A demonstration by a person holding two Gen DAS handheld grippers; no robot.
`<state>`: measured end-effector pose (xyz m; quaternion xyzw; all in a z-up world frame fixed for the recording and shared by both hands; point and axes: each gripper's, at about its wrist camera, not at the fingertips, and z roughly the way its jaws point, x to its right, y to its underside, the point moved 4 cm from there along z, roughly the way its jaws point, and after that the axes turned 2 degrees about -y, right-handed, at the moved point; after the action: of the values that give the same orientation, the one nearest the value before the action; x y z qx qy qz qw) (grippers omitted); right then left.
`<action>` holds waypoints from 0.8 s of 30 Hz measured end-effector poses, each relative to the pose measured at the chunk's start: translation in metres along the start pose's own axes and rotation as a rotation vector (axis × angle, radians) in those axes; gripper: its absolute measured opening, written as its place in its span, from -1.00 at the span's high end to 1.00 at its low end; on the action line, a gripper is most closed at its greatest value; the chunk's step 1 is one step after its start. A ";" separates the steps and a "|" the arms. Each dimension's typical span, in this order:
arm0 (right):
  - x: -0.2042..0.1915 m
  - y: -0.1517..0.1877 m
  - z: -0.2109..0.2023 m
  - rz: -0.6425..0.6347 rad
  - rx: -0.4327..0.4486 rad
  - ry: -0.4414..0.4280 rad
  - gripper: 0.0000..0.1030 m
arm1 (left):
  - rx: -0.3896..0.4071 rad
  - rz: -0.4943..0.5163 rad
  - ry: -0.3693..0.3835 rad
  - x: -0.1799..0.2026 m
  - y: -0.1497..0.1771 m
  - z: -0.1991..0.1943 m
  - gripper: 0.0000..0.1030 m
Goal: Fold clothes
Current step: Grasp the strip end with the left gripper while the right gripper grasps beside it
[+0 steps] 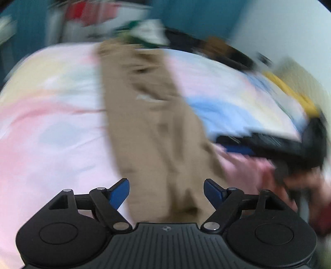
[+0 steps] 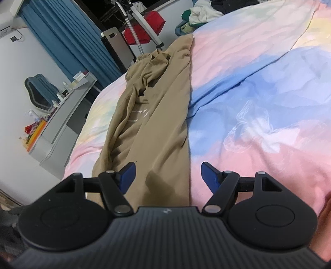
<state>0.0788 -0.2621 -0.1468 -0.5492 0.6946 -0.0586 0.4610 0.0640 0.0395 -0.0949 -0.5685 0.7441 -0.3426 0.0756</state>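
The garment (image 2: 157,115) is a tan piece lying on the bed (image 2: 258,87), folded into a long, narrow strip. Its long axis runs from just under both grippers away toward the far edge of the bed, where the collar or hood end is bunched. In the right wrist view the right-hand edge of the strip is straight and clean; the left-hand edge is rumpled into loose folds and reaches close to the side of the bed. To the right of the strip the pastel bedcover lies broad and free, with only shallow creases. To the left the bed ends soon, with a grey desk (image 2: 68,115) and a blue curtain (image 2: 68,41) beyond it. A pile of clothes (image 2: 198,12) sits at the far end of the bed. The right gripper (image 2: 168,175) hangs over the near end of the strip, jaws apart, nothing between the pads. The left wrist view is heavily blurred. It shows the left gripper (image 1: 166,192) also over the near end of the garment (image 1: 149,115), jaws spread wide and empty, with the right gripper (image 1: 269,144) low at the right edge, held by a hand (image 1: 306,182).
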 end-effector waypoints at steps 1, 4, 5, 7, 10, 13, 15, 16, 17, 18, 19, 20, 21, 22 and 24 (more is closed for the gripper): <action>0.000 0.001 0.002 0.002 -0.010 -0.003 -0.41 | -0.008 -0.043 -0.031 -0.006 -0.001 0.004 -0.57; -0.001 0.003 0.010 0.011 -0.052 -0.026 -0.42 | -0.074 -0.134 -0.093 -0.021 -0.002 0.018 -0.45; -0.001 0.005 0.013 0.014 -0.074 -0.033 -0.42 | -0.089 -0.144 -0.077 -0.022 -0.001 0.021 -0.41; -0.001 0.009 0.021 0.027 -0.120 -0.040 -0.41 | -0.108 -0.154 -0.045 -0.021 -0.001 0.026 -0.41; -0.003 0.015 0.030 0.049 -0.180 -0.082 -0.41 | -0.130 -0.125 -0.005 -0.010 0.004 0.034 -0.37; -0.010 0.022 0.034 0.034 -0.228 -0.117 -0.40 | -0.135 -0.094 0.042 0.000 0.011 0.037 -0.30; -0.017 0.026 0.034 -0.021 -0.250 -0.107 -0.23 | -0.141 -0.085 0.069 0.004 0.013 0.037 -0.25; -0.019 0.028 0.034 -0.037 -0.255 -0.098 -0.20 | -0.143 -0.079 0.081 0.006 0.015 0.038 -0.22; -0.021 0.029 0.033 -0.051 -0.259 -0.093 -0.09 | -0.143 -0.069 0.081 0.006 0.017 0.038 -0.14; -0.023 0.030 0.031 -0.061 -0.262 -0.092 0.06 | -0.142 -0.058 0.080 0.007 0.020 0.039 -0.05; -0.024 0.031 0.030 -0.071 -0.265 -0.091 0.12 | -0.140 -0.051 0.078 0.008 0.021 0.042 0.01; -0.025 0.032 0.027 -0.084 -0.268 -0.089 0.27 | -0.138 -0.048 0.078 0.008 0.021 0.042 0.16; -0.027 0.033 0.025 -0.100 -0.267 -0.084 0.41 | -0.136 -0.046 0.078 0.008 0.021 0.042 0.36; -0.030 0.033 0.023 -0.117 -0.265 -0.076 0.47 | -0.135 -0.043 0.078 0.008 0.021 0.042 0.46; -0.034 0.035 0.019 -0.146 -0.259 -0.063 0.67 | -0.126 -0.036 0.082 0.008 0.020 0.041 0.64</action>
<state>0.0670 -0.2128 -0.1587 -0.6548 0.6396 0.0155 0.4023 0.0659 0.0168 -0.1357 -0.5710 0.7562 -0.3195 0.0031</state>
